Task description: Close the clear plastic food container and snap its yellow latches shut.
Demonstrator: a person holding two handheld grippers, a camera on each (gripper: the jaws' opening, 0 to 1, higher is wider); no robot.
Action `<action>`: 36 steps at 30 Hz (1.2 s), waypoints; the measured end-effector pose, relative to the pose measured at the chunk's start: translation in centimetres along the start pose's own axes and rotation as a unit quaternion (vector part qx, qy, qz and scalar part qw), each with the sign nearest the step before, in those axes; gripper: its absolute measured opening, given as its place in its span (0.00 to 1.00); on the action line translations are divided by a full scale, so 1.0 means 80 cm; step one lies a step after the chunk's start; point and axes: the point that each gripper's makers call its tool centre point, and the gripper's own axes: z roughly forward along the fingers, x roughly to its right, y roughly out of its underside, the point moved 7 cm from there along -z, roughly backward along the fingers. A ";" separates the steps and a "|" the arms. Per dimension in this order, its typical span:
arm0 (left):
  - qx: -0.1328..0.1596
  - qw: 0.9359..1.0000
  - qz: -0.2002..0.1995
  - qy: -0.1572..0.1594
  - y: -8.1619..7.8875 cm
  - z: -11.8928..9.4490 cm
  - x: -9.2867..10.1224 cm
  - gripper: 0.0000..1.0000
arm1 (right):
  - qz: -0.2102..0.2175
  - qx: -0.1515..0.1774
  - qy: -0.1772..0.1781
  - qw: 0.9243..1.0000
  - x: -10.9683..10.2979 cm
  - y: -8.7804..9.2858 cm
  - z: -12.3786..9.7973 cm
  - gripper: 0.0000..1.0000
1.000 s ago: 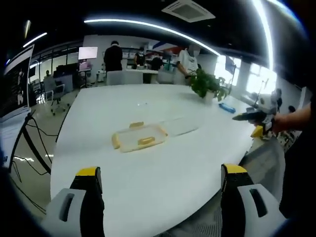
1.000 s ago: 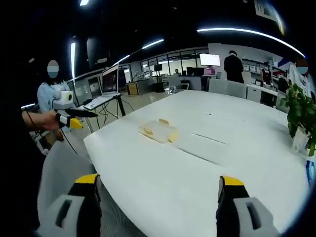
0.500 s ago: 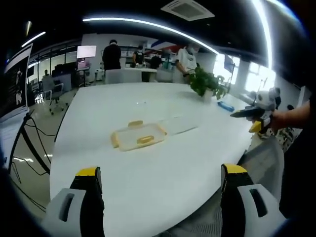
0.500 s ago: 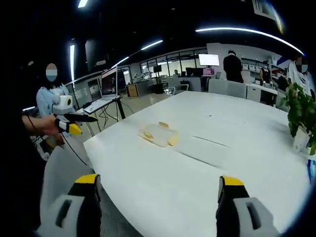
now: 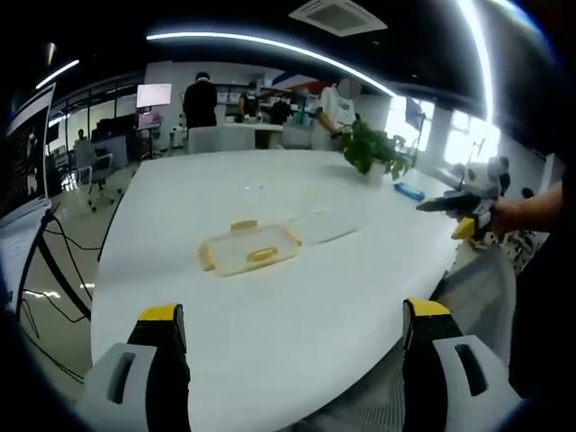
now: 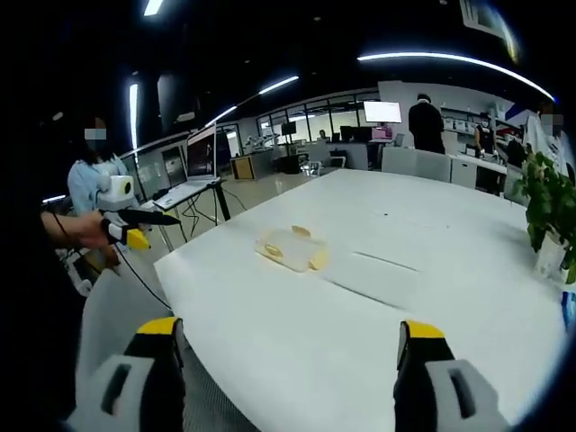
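- Fingers of the left gripper (image 5: pixel 286 360) and right gripper (image 6: pixel 284 364) stand spread wide, holding nothing, both at the near edge of the white table (image 5: pixel 297 306).
- Clear container (image 5: pixel 249 248) with yellow latches (image 5: pixel 261 256) lies mid-table, well beyond both grippers.
- Its lid (image 5: pixel 321 227) lies flat just beside the container.
- Potted plant (image 5: pixel 372 153) stands at the table's far side.
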 end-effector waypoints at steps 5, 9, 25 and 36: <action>0.003 1.000 0.001 0.001 -0.002 0.001 0.000 0.99 | -0.001 0.000 0.001 1.000 0.000 -0.001 0.001 1.00; 0.005 1.000 0.001 0.002 -0.004 0.001 0.000 0.99 | -0.005 0.000 0.001 1.000 -0.001 -0.003 0.003 1.00; -0.009 1.000 0.013 0.009 -0.003 0.007 -0.016 0.99 | -0.019 -0.010 -0.011 1.000 -0.011 -0.007 0.022 1.00; -0.018 0.999 0.025 0.024 0.000 0.022 -0.039 0.99 | -0.035 -0.023 -0.013 0.999 -0.012 -0.018 0.046 1.00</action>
